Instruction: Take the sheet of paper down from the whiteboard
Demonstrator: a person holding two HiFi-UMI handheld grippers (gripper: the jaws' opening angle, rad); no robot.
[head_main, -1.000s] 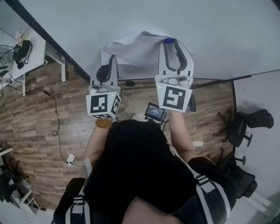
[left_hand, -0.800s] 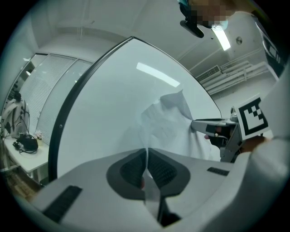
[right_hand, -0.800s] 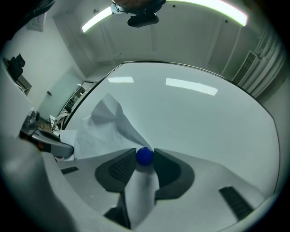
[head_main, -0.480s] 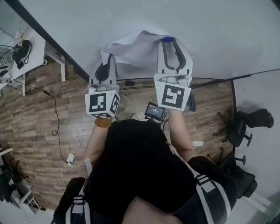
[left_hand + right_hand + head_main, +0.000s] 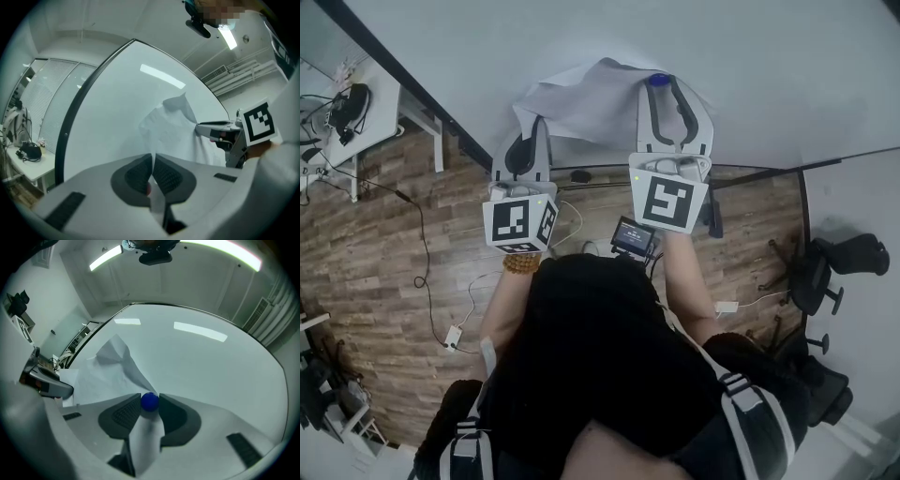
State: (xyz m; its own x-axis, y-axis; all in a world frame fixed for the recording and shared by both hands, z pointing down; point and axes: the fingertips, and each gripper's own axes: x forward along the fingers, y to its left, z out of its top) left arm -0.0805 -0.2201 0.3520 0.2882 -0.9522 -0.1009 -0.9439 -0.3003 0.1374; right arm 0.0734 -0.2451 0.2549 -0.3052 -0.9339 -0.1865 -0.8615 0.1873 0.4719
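Note:
A white sheet of paper (image 5: 581,103) hangs crumpled on the whiteboard (image 5: 769,66), its top bulging away from the surface. My left gripper (image 5: 534,127) is shut on the paper's lower left edge; in the left gripper view the sheet (image 5: 173,131) runs down between the closed pads (image 5: 166,176). My right gripper (image 5: 661,86) is at the sheet's upper right, shut on a round blue magnet (image 5: 149,401). A strip of the paper (image 5: 145,437) lies between those jaws below the magnet. The magnet (image 5: 658,82) also shows in the head view.
The whiteboard's dark frame (image 5: 412,89) runs down the left side, and a second board (image 5: 853,197) stands at the right. On the wooden floor are a white desk (image 5: 366,117), cables (image 5: 422,272) and an office chair (image 5: 825,272). A small screen device (image 5: 633,239) hangs at the person's chest.
The paper's upper fold has bulged a little further off the board. The right gripper's marker cube has tilted slightly. Both grippers stay in the same places.

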